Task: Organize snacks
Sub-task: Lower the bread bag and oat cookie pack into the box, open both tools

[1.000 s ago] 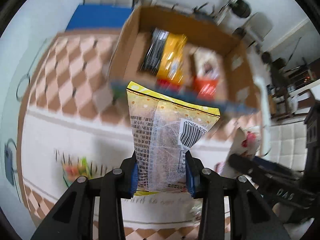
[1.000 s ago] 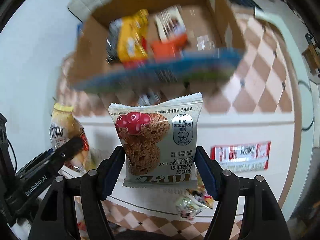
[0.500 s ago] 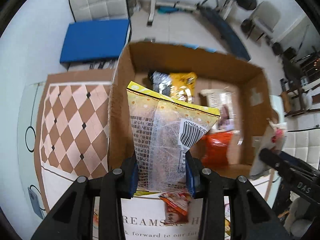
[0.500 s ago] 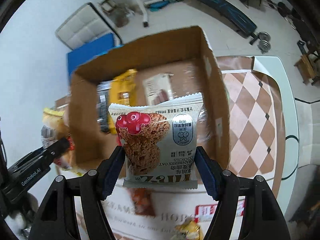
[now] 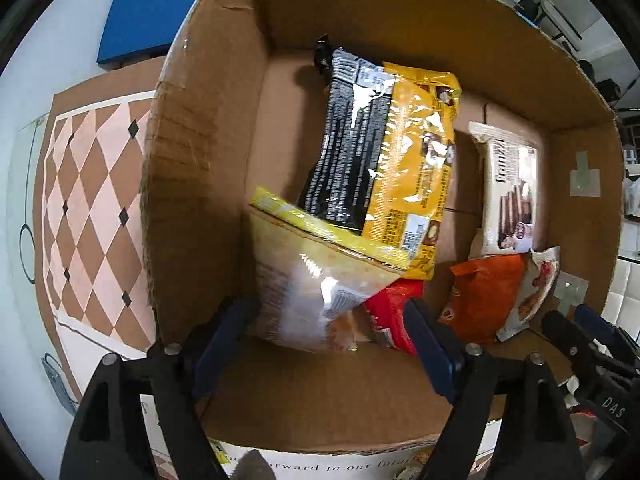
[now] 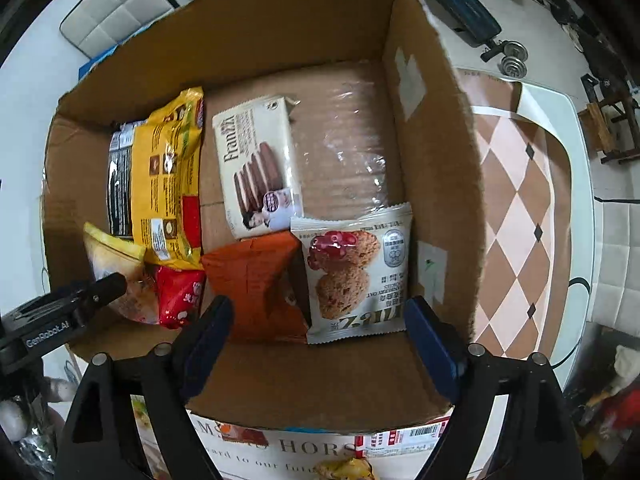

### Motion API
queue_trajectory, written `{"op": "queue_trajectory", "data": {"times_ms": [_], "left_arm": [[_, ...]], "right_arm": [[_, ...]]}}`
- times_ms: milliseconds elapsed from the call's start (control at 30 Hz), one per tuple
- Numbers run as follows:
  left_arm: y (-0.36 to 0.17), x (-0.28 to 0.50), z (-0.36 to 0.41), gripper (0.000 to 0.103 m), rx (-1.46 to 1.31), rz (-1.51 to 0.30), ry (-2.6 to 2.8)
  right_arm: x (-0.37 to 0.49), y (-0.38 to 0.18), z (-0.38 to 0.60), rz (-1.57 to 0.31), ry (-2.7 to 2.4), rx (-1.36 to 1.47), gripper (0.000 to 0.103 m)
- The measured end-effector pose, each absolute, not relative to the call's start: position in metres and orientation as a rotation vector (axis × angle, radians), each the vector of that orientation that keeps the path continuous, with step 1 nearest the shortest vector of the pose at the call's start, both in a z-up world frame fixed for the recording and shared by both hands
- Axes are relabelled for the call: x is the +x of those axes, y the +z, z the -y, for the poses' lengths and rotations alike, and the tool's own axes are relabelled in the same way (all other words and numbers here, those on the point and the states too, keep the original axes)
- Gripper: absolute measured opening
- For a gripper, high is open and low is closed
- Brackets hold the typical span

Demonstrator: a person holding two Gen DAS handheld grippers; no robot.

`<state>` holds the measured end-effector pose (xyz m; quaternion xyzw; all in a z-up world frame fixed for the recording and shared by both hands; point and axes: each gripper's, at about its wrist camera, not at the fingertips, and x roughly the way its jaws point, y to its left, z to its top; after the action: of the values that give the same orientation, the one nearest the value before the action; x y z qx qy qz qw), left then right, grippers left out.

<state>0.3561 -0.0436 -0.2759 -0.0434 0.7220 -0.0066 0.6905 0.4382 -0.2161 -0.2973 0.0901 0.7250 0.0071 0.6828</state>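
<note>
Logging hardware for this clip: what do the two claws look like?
Both match: the left claw and right claw have black, angular plastic arms with silver rivets and blue pads on the fingers. White lettering reads "GenRobot.AI" on the left one, "DAS" on the right. No cables or sleeves visible.

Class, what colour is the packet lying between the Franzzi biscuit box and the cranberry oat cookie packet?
Orange packet, clearest in the right wrist view.
</note>
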Motion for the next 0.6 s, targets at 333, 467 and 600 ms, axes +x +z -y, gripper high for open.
{"op": "queue_trajectory", "data": {"times_ms": [333, 467, 600], "left_arm": [[-0.254, 0.346, 0.041, 0.082, -0.108, -1.552, -0.011], [-0.233, 0.330, 0.041, 0.082, -0.102, -1.480, 0.000], [-0.213, 0.309, 0.044, 0.082, -0.079, -1.419, 0.006]], "right_arm": [[0.428, -0.287, 0.207, -1.610, 0.032, 0.177, 0.091], [0.419, -0.274, 0.207, -1.569, 0.026, 0.166, 0.091], [0.405, -0.254, 0.203, -1.513, 0.024, 0.131, 0.091]]}}
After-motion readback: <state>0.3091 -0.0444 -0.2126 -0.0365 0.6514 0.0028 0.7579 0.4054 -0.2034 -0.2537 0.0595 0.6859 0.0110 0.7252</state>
